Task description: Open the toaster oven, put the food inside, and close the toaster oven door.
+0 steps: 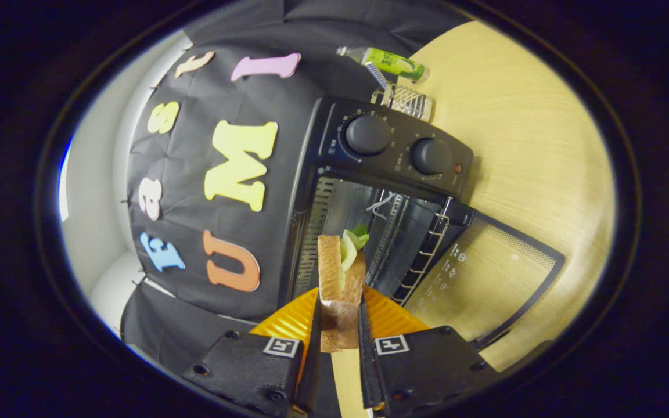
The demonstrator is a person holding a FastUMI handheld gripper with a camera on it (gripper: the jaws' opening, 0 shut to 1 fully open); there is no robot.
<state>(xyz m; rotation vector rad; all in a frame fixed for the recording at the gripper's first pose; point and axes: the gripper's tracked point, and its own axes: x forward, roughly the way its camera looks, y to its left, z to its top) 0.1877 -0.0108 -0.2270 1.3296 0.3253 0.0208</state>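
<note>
Presently, the scene at this moment, item by item:

Gripper: the gripper (340, 325) has its two fingers pressed on either side of the sandwich, pinching its lower end.

Food: a sandwich (339, 278) of two toast slices with green leaf filling, held on edge between the fingers; its far end points at the oven's mouth, just short of the cavity or at its threshold, which of the two cannot be told.

Toaster oven: the toaster oven (369, 191) stands on the wooden table (520, 116), two dials on its control panel; the view is rolled, so the appliance appears turned on its side.

Door: the glass door (485, 273) is swung fully down and lies open beside the cavity.

Interior: a wire rack (421, 255) shows inside; nothing lies on it.

Background: a green bottle (392, 62) and a ribbed metal object (407, 100) lie beyond the oven on the table.

Progress, done: opening appears complete; the food is picked up and brought to the opening.

Progress, left: judged from this view, the sandwich must go deeper onto the rack and be let go, then the door must be lifted shut.
</note>
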